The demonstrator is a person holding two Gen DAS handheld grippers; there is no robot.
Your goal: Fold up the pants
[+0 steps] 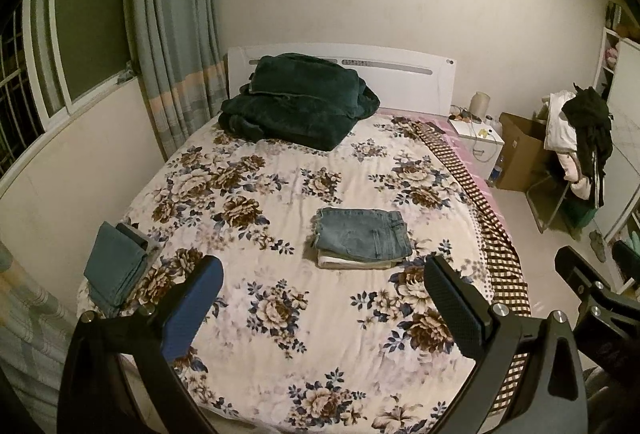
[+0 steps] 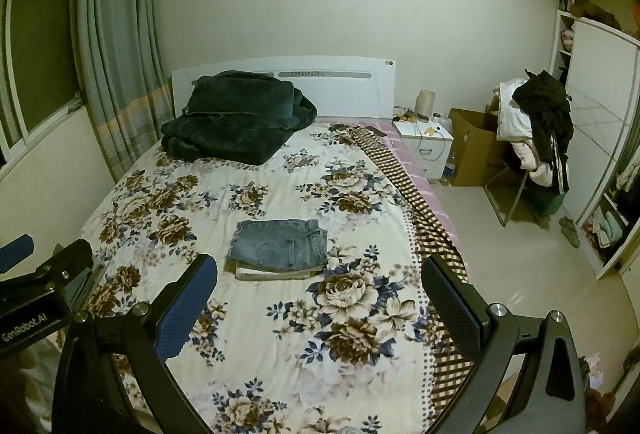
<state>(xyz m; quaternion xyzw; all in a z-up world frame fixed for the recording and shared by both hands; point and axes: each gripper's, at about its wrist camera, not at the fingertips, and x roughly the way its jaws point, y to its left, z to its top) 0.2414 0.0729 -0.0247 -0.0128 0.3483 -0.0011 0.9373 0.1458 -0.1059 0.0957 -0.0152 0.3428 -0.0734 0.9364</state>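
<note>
A pair of blue jeans (image 1: pixel 362 235), folded into a small rectangle, lies on a folded pale garment (image 1: pixel 352 262) in the middle of the floral bed (image 1: pixel 280 334). The stack also shows in the right wrist view (image 2: pixel 280 244). My left gripper (image 1: pixel 324 286) is open and empty, held above the near part of the bed, short of the stack. My right gripper (image 2: pixel 320 286) is open and empty, also above the near part of the bed. The right gripper's finger shows at the right edge of the left wrist view (image 1: pixel 580 274).
A dark green blanket (image 1: pixel 300 101) lies heaped at the headboard. Folded teal cloth (image 1: pixel 114 268) sits at the bed's left edge. A nightstand (image 1: pixel 478 141), a cardboard box (image 1: pixel 520 149) and a chair piled with clothes (image 1: pixel 580 137) stand right of the bed.
</note>
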